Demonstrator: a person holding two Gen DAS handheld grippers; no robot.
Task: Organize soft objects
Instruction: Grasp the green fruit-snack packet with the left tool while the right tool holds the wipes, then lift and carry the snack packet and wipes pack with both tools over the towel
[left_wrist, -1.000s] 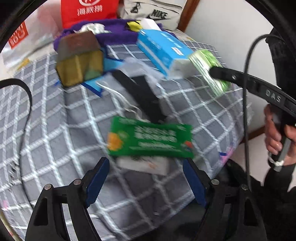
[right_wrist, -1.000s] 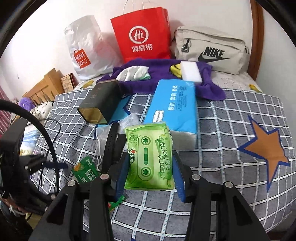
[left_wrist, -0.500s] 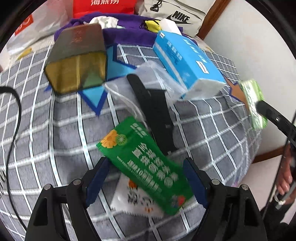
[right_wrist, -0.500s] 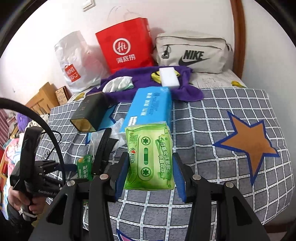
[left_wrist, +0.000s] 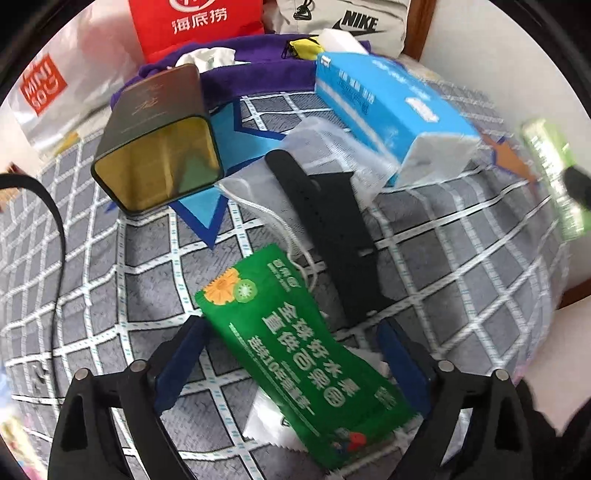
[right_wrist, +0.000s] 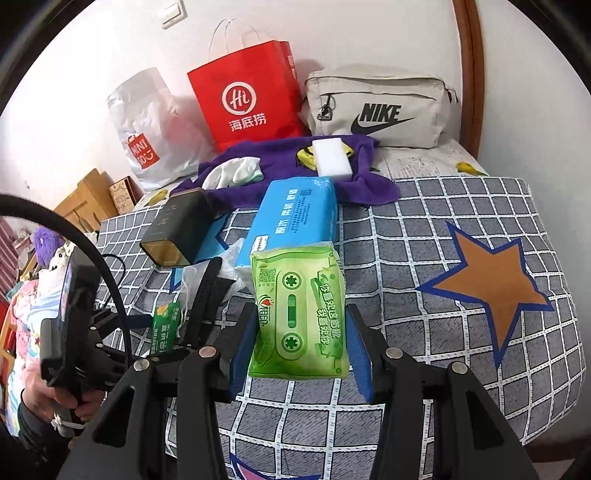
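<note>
Right gripper (right_wrist: 295, 354): we have it clamped on the light-green tissue pack (right_wrist: 299, 314), blue pads against both long sides, pack lifted off the bedspread (right_wrist: 461, 206) and standing upright between the fingers. From the left wrist view the same pack (left_wrist: 554, 177) shows at the far right edge, blurred.

Left gripper (left_wrist: 291, 365): jaws opening, pads not touching anything. It points steeply down over the dark-green sachet (left_wrist: 295, 354), which lies flat on the bedspread (left_wrist: 443, 258) diagonally between the fingers. A white sachet (left_wrist: 269, 421) sticks out from under its near end. In the right wrist view the green sachet (right_wrist: 166, 328) is at the near left, beside the left gripper's body, with a hand (right_wrist: 55, 402) on its handle.

Rest of the bed, left wrist view:
- black strap (left_wrist: 332, 236) just beyond the green sachet, lying partly on a clear plastic bag (left_wrist: 325, 144)
- blue tissue pack (left_wrist: 388, 107) at far right, one end over the clear bag
- dark tin (left_wrist: 159, 136) with a gold end at far left, on its side
- purple cloth (left_wrist: 255, 74) behind them, white sponge (left_wrist: 336, 40) on top

Against the far wall: red paper bag (right_wrist: 247, 96), white plastic bag (right_wrist: 147, 125), beige pouch (right_wrist: 376, 107).
</note>
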